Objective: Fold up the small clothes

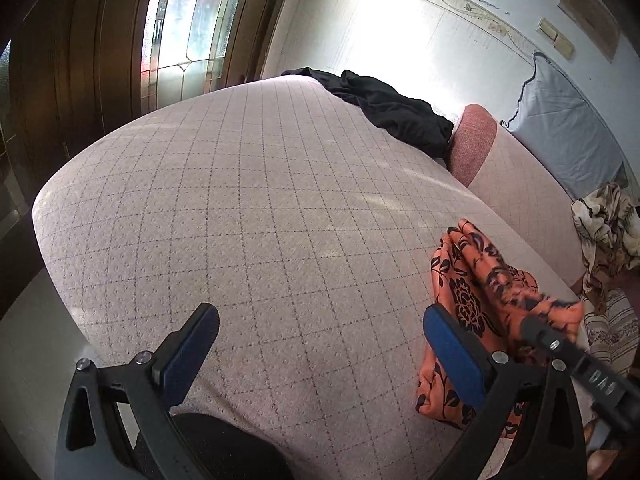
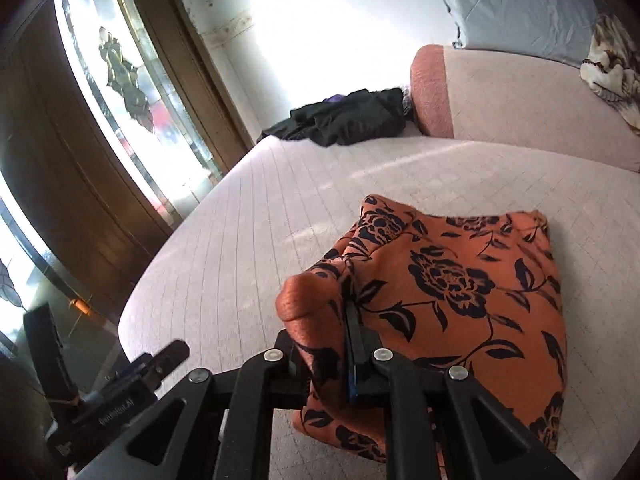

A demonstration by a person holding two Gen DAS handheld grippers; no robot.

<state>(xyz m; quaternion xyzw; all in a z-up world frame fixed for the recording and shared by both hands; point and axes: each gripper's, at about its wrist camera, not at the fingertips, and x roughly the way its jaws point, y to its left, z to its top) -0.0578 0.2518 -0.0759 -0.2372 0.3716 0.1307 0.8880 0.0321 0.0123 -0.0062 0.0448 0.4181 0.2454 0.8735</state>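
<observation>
Orange cloth with a black flower print (image 2: 460,280) is lying on the checked bed cover (image 1: 248,200), off to the right of the left tongs (image 1: 320,344). Its near corner is pinched tight in the right tongs (image 2: 352,344), so the right hand is plainly the nearer one. The cloth's length is judged to run away from that grip. The left tongs are held spread wide and empty, low over bare cover.
</observation>
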